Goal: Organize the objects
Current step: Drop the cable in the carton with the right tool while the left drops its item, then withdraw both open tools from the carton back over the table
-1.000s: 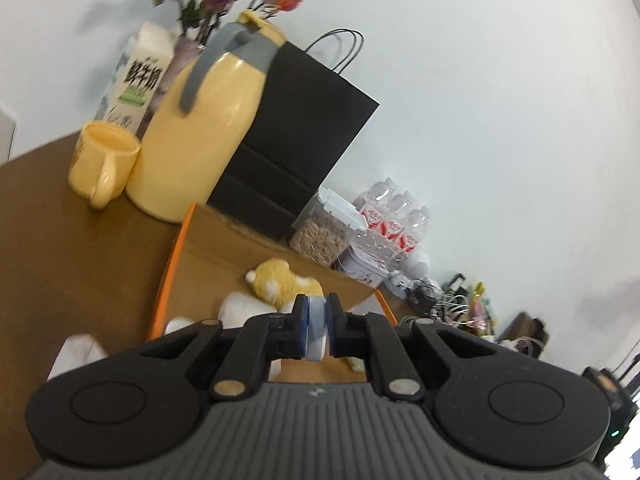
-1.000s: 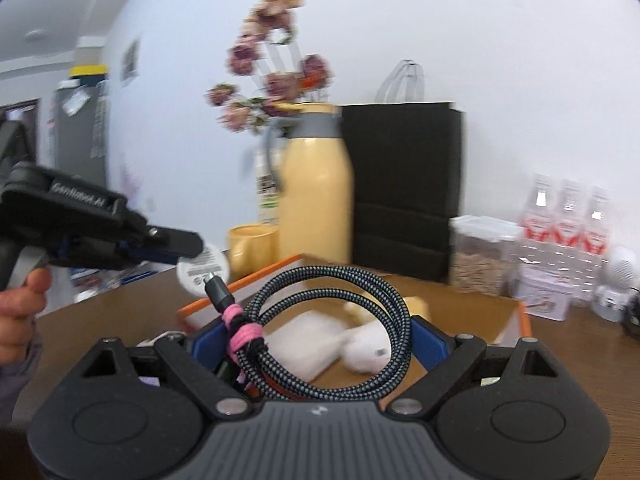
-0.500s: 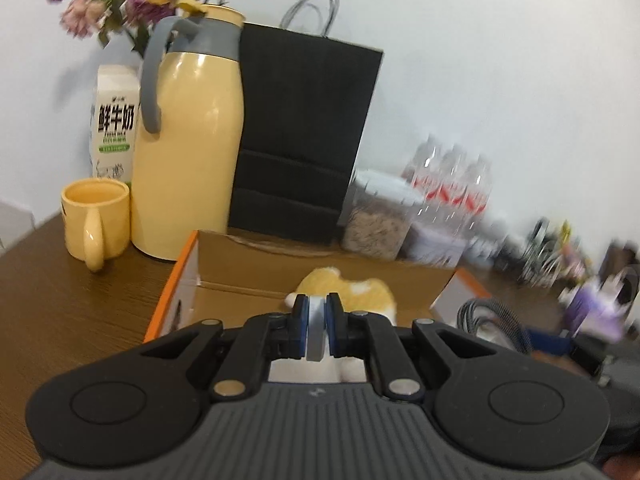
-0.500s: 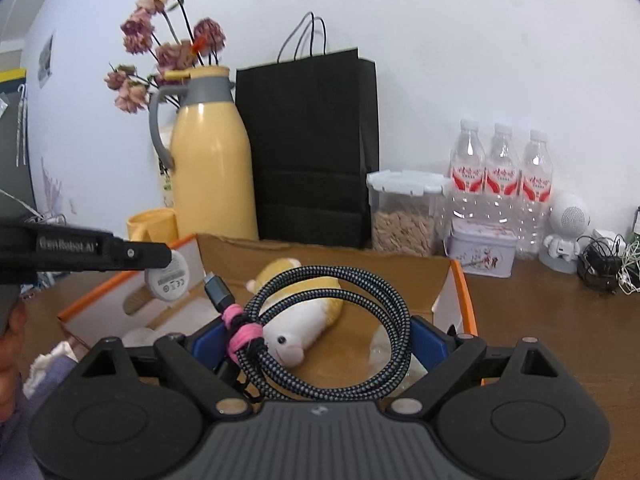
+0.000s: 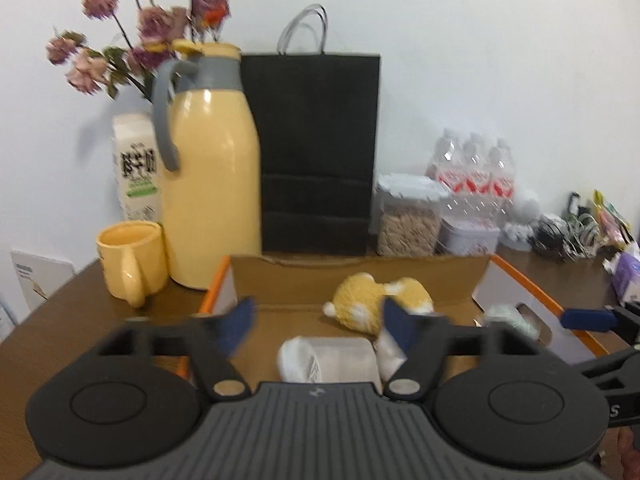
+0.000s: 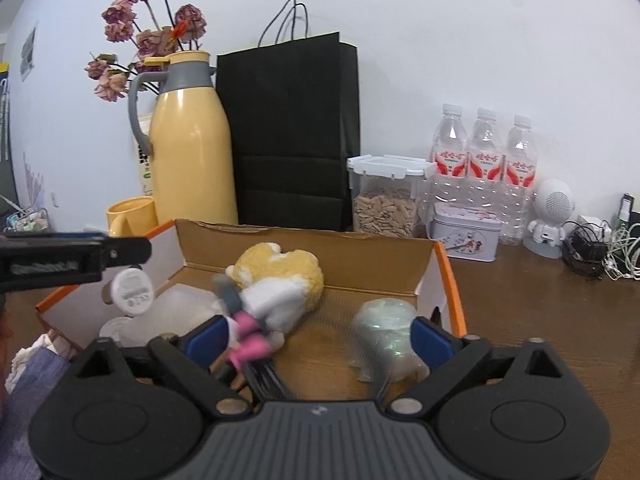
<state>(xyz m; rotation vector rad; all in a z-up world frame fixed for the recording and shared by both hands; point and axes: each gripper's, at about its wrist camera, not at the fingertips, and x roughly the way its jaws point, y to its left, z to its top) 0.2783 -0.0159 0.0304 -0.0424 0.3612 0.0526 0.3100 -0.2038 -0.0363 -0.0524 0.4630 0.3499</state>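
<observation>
Both claws hang over an open cardboard box [image 6: 304,248] on the brown worktop [image 6: 540,300]. The left claw [image 5: 316,322] is opening, its blue pads blurred and spread apart with nothing pressed between them; in the right wrist view a small white round disc [image 6: 132,290] shows just below its tip, over the box's left side. The right claw [image 6: 320,338] is also opening, its pads wide; a blurred cable with a pink tie [image 6: 248,342] lies between them, close to the left pad, over the box floor. In the box lie a yellow and white plush toy [image 6: 280,280], a white roll [image 5: 328,360] and a crumpled clear wrapper [image 6: 384,332]. Behind the box stand a yellow jug [image 5: 212,184], a yellow mug [image 5: 130,260] and a black paper bag [image 5: 316,152].
</observation>
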